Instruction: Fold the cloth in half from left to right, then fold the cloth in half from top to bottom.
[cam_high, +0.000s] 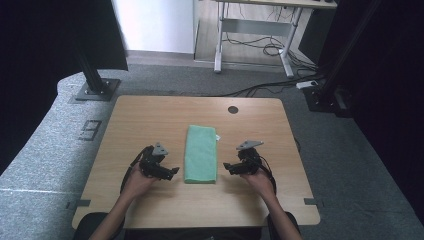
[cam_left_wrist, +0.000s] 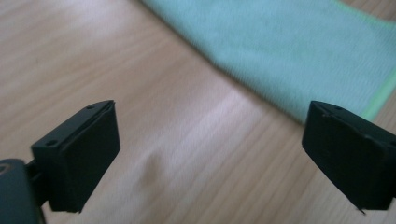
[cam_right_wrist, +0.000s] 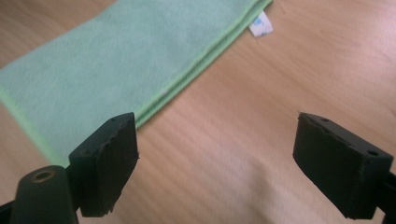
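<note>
Both grippers stand wide, nothing between their jaws: your left gripper (cam_high: 175, 171) sits just left of the folded green towel (cam_high: 201, 153), your right gripper (cam_high: 226, 166) just right of it, tips aimed inward at the cloth's near end. You have the towel lying flat at the middle of the wooden table (cam_high: 150, 120), its long axis running away from you, a white tag (cam_right_wrist: 261, 24) at its far right corner. Your hands reach in from the near edge, palms low over the tabletop.
</note>
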